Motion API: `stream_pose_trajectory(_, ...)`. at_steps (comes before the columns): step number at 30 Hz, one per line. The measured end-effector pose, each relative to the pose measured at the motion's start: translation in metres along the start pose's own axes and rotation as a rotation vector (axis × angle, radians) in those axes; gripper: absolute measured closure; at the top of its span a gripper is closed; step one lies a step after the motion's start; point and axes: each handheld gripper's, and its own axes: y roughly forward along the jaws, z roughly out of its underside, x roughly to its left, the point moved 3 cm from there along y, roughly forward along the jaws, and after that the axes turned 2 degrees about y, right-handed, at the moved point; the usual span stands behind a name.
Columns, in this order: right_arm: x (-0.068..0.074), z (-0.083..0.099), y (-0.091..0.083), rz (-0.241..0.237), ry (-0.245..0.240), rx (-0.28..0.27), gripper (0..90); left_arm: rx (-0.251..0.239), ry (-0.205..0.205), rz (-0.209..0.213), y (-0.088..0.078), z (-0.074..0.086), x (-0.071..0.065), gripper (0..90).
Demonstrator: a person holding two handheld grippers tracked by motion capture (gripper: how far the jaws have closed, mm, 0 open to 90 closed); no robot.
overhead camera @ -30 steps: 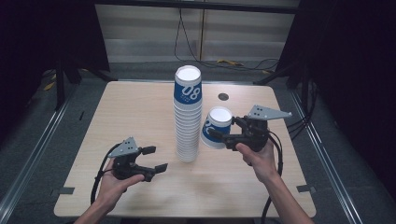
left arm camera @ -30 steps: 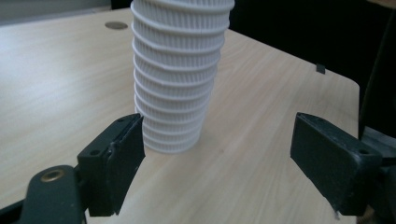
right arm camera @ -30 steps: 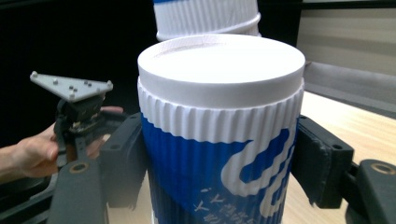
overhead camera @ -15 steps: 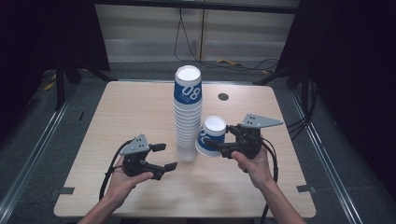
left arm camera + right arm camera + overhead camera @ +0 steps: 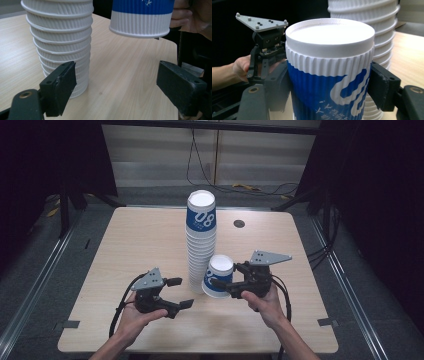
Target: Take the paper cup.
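A tall stack of upside-down white ribbed paper cups (image 5: pixel 201 240) with a blue-printed cup on top stands mid-table; its lower cups rise at the left in the left gripper view (image 5: pixel 60 45). My right gripper (image 5: pixel 223 289) is shut on one upside-down blue-and-white cup (image 5: pixel 219 276) just right of the stack's foot. In the right gripper view the black jaws of the right gripper (image 5: pixel 329 95) press both sides of that cup (image 5: pixel 329 75). The cup's rim (image 5: pixel 141 20) hangs slightly above the tabletop. My left gripper (image 5: pixel 179 292) (image 5: pixel 122 85) stands open, with nothing between its jaws, near the stack's base.
The wooden table (image 5: pixel 140 245) has a small dark round hole (image 5: pixel 239 223) at the back right. Tape marks sit near the front corners (image 5: pixel 67 324) (image 5: pixel 325 322). Cables lie on the floor behind, and metal rails run along both sides.
My right gripper has come down and nearer with the cup, ending low beside the stack's foot. The left gripper has edged a little to the right toward the stack.
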Motion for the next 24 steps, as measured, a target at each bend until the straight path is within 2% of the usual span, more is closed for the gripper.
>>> stream_pose_trajectory(9,0.001,0.012,0.01,-0.034,0.021,0.005,27.8,-0.005,0.009,0.04,0.006,-0.004,-0.004,15.9)
stream_pose_trajectory(13,0.001,0.016,0.013,-0.049,0.024,0.001,27.8,0.003,0.026,0.058,0.011,-0.008,-0.007,15.9)
stream_pose_trajectory(16,0.002,0.018,0.014,-0.052,0.025,0.004,27.8,0.001,0.046,0.037,0.013,-0.009,-0.009,15.9)
stream_pose_trajectory(24,0.004,0.024,0.017,-0.064,0.022,0.01,27.7,0.013,0.042,0.067,0.018,-0.005,-0.012,15.8)
